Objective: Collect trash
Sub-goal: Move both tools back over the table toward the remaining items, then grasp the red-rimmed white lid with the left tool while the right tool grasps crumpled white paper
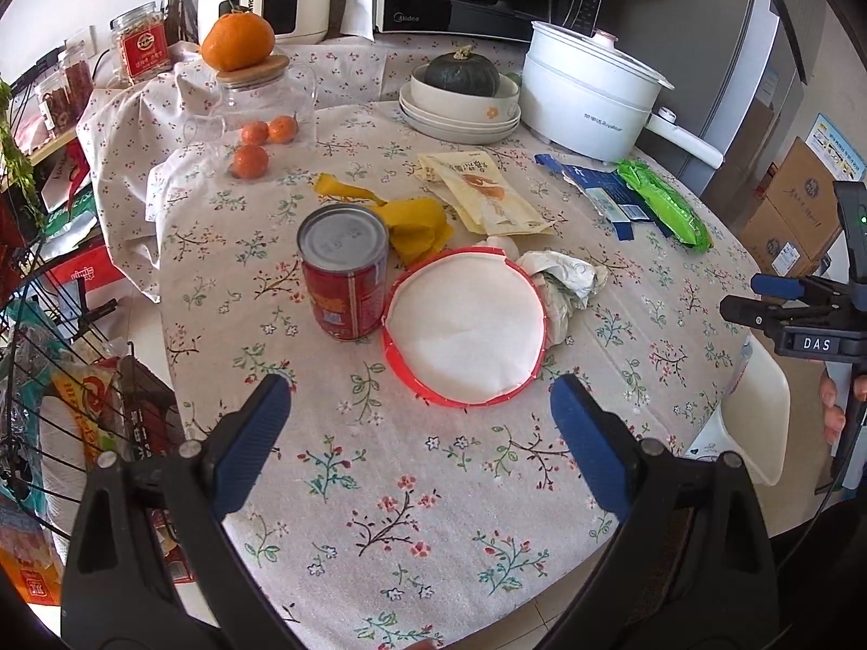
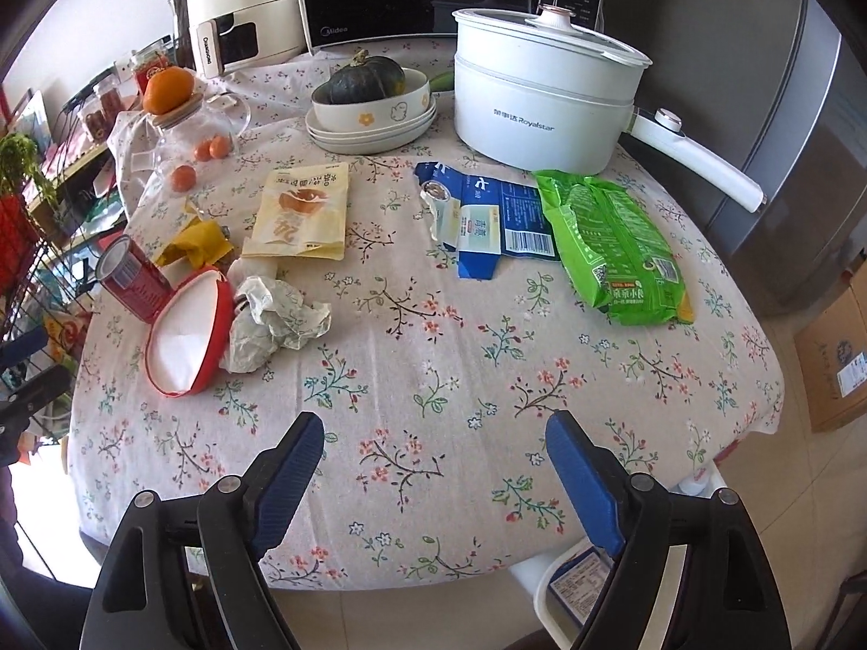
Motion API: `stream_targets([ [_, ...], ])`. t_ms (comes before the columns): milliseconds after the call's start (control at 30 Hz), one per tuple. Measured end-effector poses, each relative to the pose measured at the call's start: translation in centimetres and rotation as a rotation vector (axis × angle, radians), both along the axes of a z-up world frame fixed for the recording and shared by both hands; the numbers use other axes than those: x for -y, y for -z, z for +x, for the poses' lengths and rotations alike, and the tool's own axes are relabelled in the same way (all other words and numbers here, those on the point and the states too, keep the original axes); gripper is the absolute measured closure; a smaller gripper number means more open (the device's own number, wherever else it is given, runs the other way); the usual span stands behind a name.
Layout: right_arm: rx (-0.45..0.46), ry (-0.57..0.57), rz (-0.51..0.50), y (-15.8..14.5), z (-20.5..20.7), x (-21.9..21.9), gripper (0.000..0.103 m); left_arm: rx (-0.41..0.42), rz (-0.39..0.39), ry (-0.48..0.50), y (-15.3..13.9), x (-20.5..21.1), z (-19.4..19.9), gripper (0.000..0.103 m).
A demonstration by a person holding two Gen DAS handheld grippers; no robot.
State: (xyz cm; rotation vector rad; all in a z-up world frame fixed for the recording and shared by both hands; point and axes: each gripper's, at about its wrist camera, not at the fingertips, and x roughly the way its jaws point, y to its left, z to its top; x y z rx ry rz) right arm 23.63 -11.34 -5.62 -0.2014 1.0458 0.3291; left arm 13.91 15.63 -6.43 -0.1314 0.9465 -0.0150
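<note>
Trash lies across the flowered tablecloth (image 1: 412, 498). A red can (image 1: 344, 276) stands beside a round red-rimmed lid (image 1: 466, 341), with crumpled paper (image 1: 563, 281) just right of it. Behind them are a yellow wrapper (image 1: 412, 222) and a cream snack pouch (image 1: 487, 195). A flattened blue carton (image 2: 487, 227) and a green bag (image 2: 618, 249) lie at the right. My left gripper (image 1: 421, 395) hangs open just short of the lid, nothing between its fingers. My right gripper (image 2: 434, 417) is wide open over bare cloth near the table's front edge, holding nothing.
At the back stand a white electric pot (image 2: 542, 92), stacked bowls with a squash (image 2: 374, 108), a glass jar (image 1: 260, 97) topped by an orange, and loose tangerines (image 1: 252, 160). A wire rack (image 1: 49, 379) flanks the left side; cardboard boxes (image 1: 796, 216) sit right.
</note>
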Motion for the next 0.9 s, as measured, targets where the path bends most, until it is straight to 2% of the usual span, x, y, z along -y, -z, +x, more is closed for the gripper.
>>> stream_targets([
  [133,-0.008,-0.017,-0.013,0.6,0.6,-1.8,0.017,-0.033,-0.066,-0.043,1.5,-1.2,1.3,0.008],
  [233,-0.019,-0.024,-0.017,1.1,1.0,-2.9,0.017,-0.071,-0.11,-0.068,2.9,-1.4,2.5,0.025],
  [300,-0.023,-0.026,-0.018,1.4,1.3,-3.5,0.017,-0.096,-0.124,-0.085,3.9,-1.3,3.1,0.042],
  [400,-0.03,-0.024,-0.008,1.6,1.6,-4.2,0.017,-0.135,-0.134,-0.106,5.4,-0.8,3.8,0.058],
  [500,-0.037,-0.024,0.006,1.6,1.8,-4.6,0.017,-0.159,-0.128,-0.131,6.3,-0.3,4.4,0.071],
  [567,-0.038,-0.023,0.01,1.6,1.9,-4.7,0.017,-0.172,-0.119,-0.138,6.6,0.0,4.7,0.076],
  [667,-0.039,-0.02,0.01,1.7,2.0,-4.7,0.017,-0.193,-0.093,-0.14,7.0,0.5,5.2,0.09],
  [767,-0.038,-0.017,0.003,1.7,1.9,-4.5,0.017,-0.2,-0.058,-0.156,6.9,0.8,5.4,0.093],
  [833,-0.037,-0.012,0.002,1.7,1.9,-4.3,0.017,-0.198,-0.058,-0.157,6.7,0.8,5.3,0.099],
  [900,-0.038,-0.006,0.005,1.8,2.0,-4.0,0.017,-0.19,-0.061,-0.142,6.1,1.0,5.0,0.1],
])
